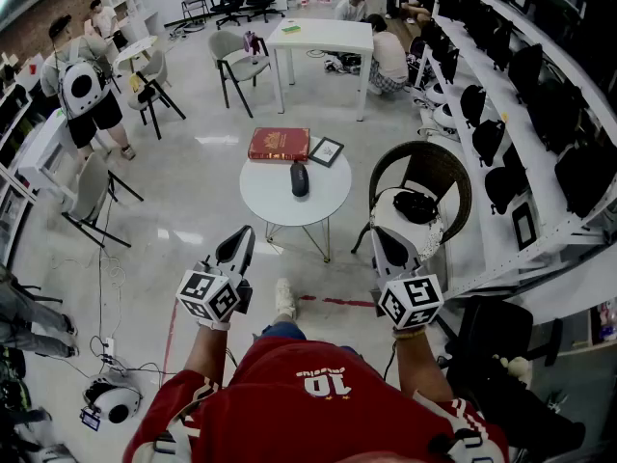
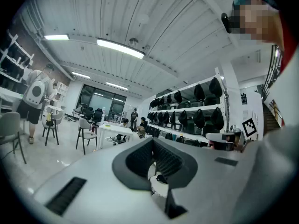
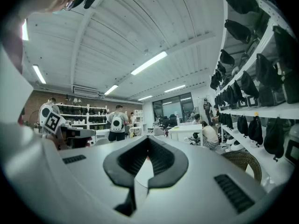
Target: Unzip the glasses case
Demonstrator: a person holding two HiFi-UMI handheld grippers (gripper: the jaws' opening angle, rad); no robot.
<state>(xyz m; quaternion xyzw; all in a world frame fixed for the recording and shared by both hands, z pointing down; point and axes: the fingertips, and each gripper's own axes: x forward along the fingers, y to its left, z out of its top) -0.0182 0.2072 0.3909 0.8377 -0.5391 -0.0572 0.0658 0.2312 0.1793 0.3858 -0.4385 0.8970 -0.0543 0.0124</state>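
The dark glasses case (image 1: 300,178) lies zipped on the round white table (image 1: 265,196), near its middle. Both grippers hang level in the air in front of the table, well short of it and apart from the case. My left gripper (image 1: 241,240) is shut with nothing between its jaws, and its closed tips (image 2: 152,141) point towards the table. My right gripper (image 1: 384,243) also looks shut and empty, its tips (image 3: 148,139) meeting. In the left gripper view, a small dark shape under the jaws may be the case.
A red book (image 1: 279,144) and a small framed picture (image 1: 327,151) lie at the table's far edge. A wicker chair (image 1: 436,165) with a black bag (image 1: 415,205) stands right of the table. Shelves (image 1: 501,95) of black bags run along the right wall. People stand and sit at the far side.
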